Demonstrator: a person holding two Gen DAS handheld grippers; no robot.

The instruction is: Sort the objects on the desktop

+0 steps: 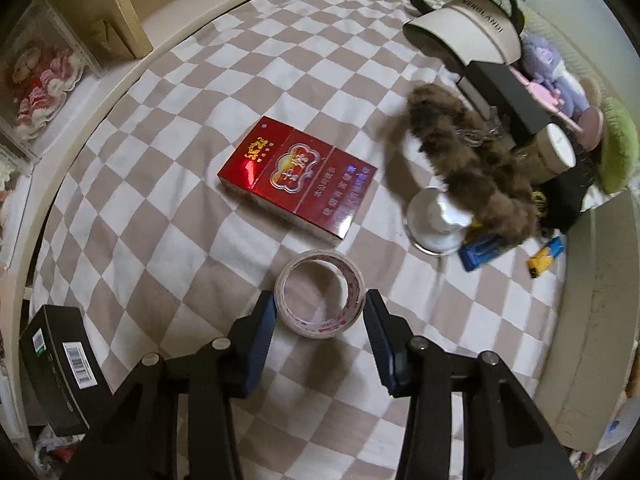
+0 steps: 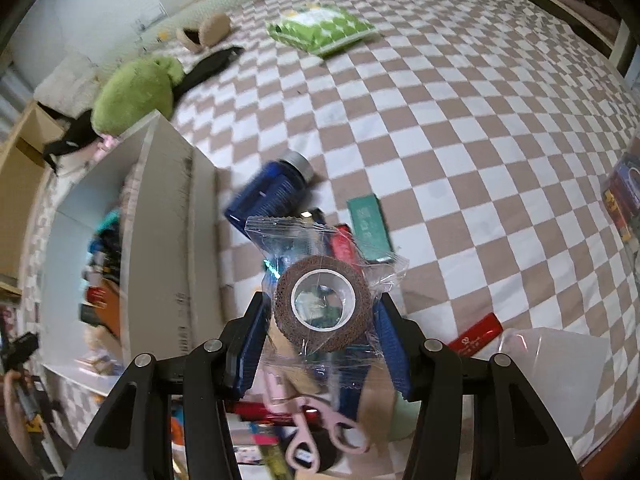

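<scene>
In the left wrist view my left gripper (image 1: 320,304) is open, with its blue pads on either side of a roll of clear tape (image 1: 320,294) that lies flat on the checkered cloth (image 1: 192,240). A red cigarette box (image 1: 298,178) lies just beyond the roll. In the right wrist view my right gripper (image 2: 322,308) is shut on a brown bandage roll in a clear wrapper (image 2: 322,304) and holds it above a heap of items. An open white box (image 2: 160,208) with several items inside stands to the left.
Left wrist view: a brown furry piece (image 1: 472,160), white cap (image 1: 436,220), blue items, a visor (image 1: 464,32) and plush toys at right; a black box (image 1: 60,364) at left. Right wrist view: a blue bottle (image 2: 272,192), green box (image 2: 368,224), pink scissors (image 2: 316,432), green plush (image 2: 136,92), wipes pack (image 2: 324,28).
</scene>
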